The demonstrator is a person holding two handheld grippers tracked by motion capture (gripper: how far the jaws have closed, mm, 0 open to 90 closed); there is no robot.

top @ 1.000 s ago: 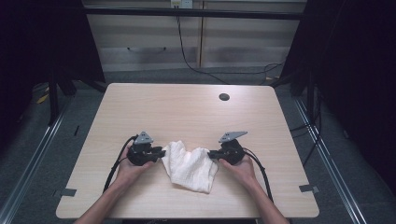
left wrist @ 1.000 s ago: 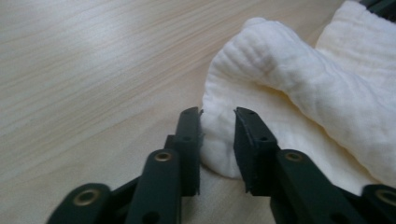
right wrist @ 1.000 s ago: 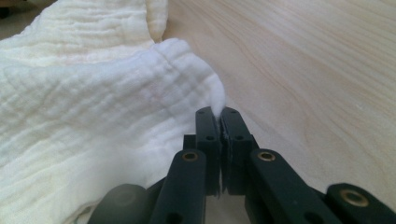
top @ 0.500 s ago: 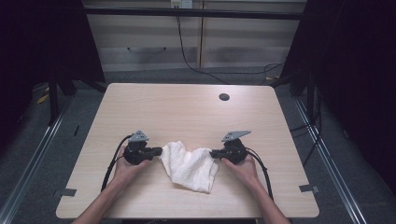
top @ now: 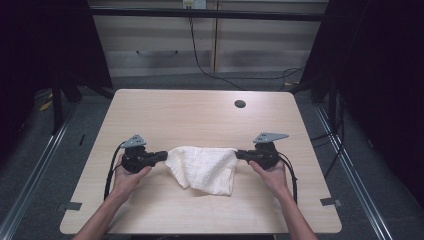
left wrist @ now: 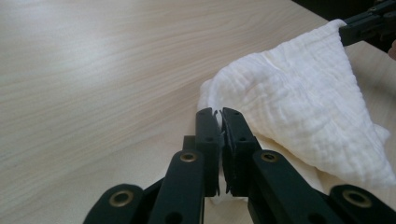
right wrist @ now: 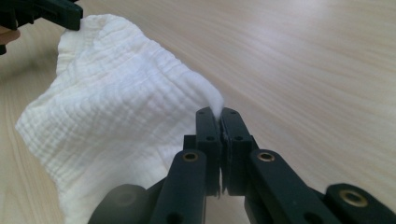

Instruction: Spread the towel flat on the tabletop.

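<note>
A white crinkled cloth (top: 205, 167) hangs stretched between my two grippers over the near half of the wooden table (top: 200, 115). My left gripper (top: 165, 156) is shut on the cloth's left corner, and its jaws pinch the fabric (left wrist: 299, 93) at the tips (left wrist: 220, 114). My right gripper (top: 238, 154) is shut on the right corner, where a tuft of cloth (right wrist: 107, 107) sticks out above its closed tips (right wrist: 218, 114). The top edge runs nearly taut between them while the rest sags toward the table. Each gripper view shows the other gripper, the right one (left wrist: 369, 25) and the left one (right wrist: 56, 14), on the far corner.
A small dark round hole (top: 240, 104) sits in the table's far right part. Cables trail from both grippers along the person's forearms. Beyond the table are a metal frame and a cabinet with a hanging cable (top: 200, 55).
Both grippers have risen and drawn apart. The cloth, which lay bunched on the table, is now pulled out wider with its top edge lifted.
</note>
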